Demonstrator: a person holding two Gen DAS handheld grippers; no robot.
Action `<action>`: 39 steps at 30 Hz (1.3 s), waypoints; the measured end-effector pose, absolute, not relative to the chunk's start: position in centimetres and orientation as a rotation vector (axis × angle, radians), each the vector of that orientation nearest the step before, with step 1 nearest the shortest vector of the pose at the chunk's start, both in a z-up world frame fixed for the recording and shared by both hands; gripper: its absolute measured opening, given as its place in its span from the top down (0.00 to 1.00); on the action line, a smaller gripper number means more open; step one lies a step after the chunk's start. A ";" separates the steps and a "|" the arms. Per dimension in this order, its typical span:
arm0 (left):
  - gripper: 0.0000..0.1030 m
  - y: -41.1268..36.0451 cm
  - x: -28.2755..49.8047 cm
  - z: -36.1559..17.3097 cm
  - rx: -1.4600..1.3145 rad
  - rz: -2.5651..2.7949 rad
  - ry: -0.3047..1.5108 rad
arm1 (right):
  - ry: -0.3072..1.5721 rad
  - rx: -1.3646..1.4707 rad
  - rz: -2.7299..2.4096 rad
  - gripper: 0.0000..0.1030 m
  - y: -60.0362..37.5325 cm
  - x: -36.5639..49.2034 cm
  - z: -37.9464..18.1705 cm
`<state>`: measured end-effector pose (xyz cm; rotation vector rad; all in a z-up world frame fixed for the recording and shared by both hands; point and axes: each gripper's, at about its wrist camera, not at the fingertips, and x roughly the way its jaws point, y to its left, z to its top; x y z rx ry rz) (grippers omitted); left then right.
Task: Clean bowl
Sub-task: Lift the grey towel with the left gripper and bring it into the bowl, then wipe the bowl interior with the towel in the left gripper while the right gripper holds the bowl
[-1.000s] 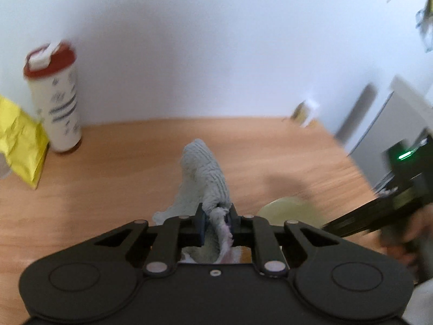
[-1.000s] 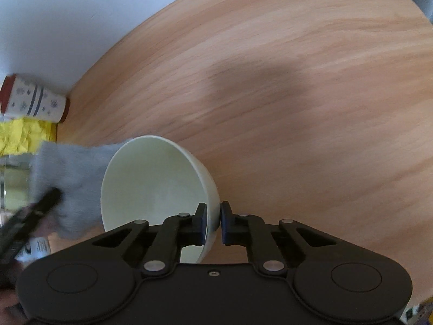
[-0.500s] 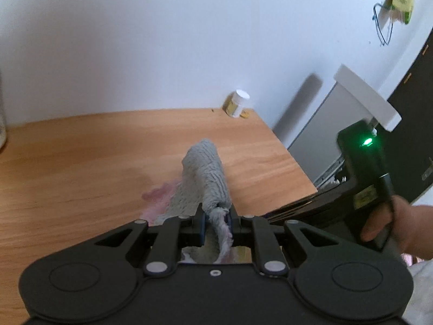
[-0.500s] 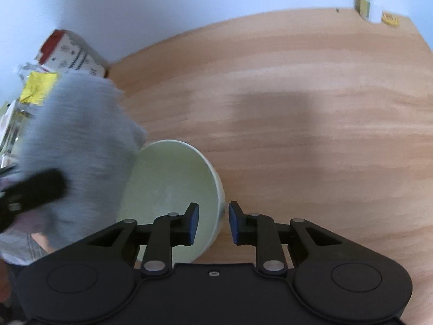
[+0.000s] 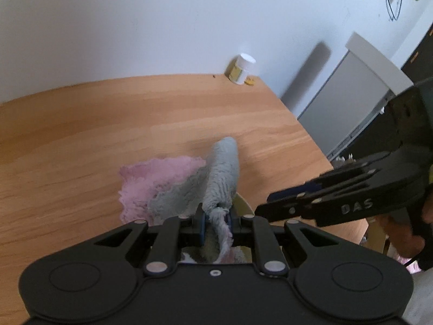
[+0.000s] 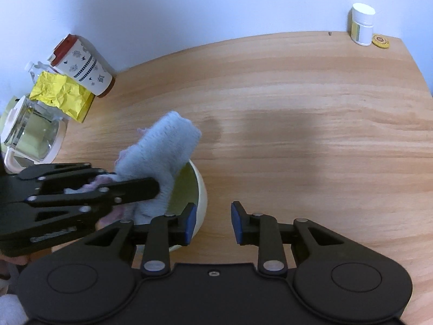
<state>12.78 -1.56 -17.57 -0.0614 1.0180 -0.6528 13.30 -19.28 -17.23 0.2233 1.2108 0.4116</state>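
A pale cream bowl (image 6: 199,189) stands on the wooden table (image 6: 311,124), just ahead of my right gripper (image 6: 212,223). The right gripper is open, its left finger inside the bowl's rim and its right finger outside, not touching. My left gripper (image 5: 215,223) is shut on a grey and pink cloth (image 5: 216,173), which hangs into the bowl; the cloth (image 6: 162,149) covers most of the bowl's left side. Only a sliver of the bowl's rim (image 5: 243,205) shows in the left wrist view. The right gripper (image 5: 273,203) enters from the right there.
A red-lidded patterned cup (image 6: 81,65), a yellow packet (image 6: 62,94) and a glass jug (image 6: 29,132) stand at the back left. A small white bottle (image 6: 361,24) and a yellow cap (image 6: 380,40) sit at the back right corner. The table's right edge (image 5: 311,140) borders a grey cabinet (image 5: 351,103).
My right gripper has opened and let go of the bowl's rim; the bowl now rests on the table. The left gripper has brought the cloth down into the bowl.
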 end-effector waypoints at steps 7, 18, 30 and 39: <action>0.86 -2.4 13.2 -18.9 -0.021 -0.653 1.034 | 1.187 0.184 0.420 0.69 -19.7 12.8 -16.6; 0.74 -2.1 12.9 -18.6 -0.018 -0.644 1.068 | 1.172 0.173 0.435 0.69 -19.9 12.2 -16.1; 0.53 -2.3 11.6 -14.5 0.267 -0.619 0.916 | 1.207 0.183 0.489 0.69 -19.0 13.1 -17.0; 0.54 -4.8 12.2 -17.7 0.470 -0.703 0.929 | 1.210 0.157 0.498 0.69 -18.2 13.1 -17.1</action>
